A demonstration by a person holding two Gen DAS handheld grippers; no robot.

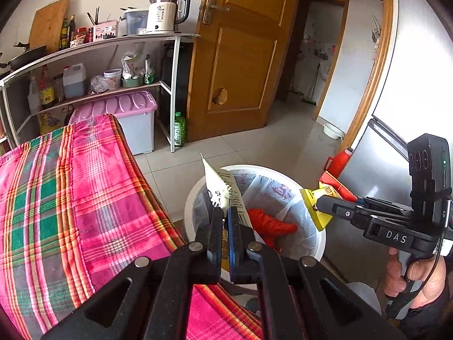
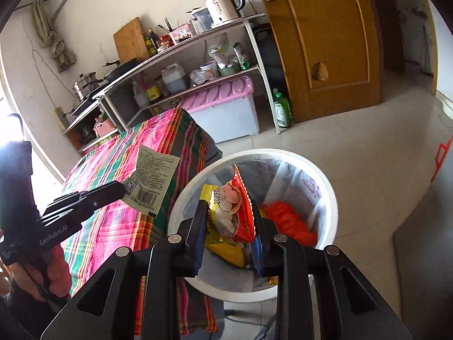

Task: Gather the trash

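Left gripper [image 1: 225, 212]: fingers nearly together, clamped on thin white wrapper [image 1: 219, 187] standing up from tips. Seen from right wrist view, same gripper [image 2: 121, 188] reaches in from left, pinching wrapper [image 2: 151, 181] at lower corner; bare hand [image 2: 42, 272] wraps its handle.

Right gripper [image 2: 228, 221]: fingers parted around bunched red-and-yellow snack packet [image 2: 240, 209], both pads against it. From left wrist view it [image 1: 318, 205] enters from right, roughly level, hand [image 1: 419, 280] gripping handle below.
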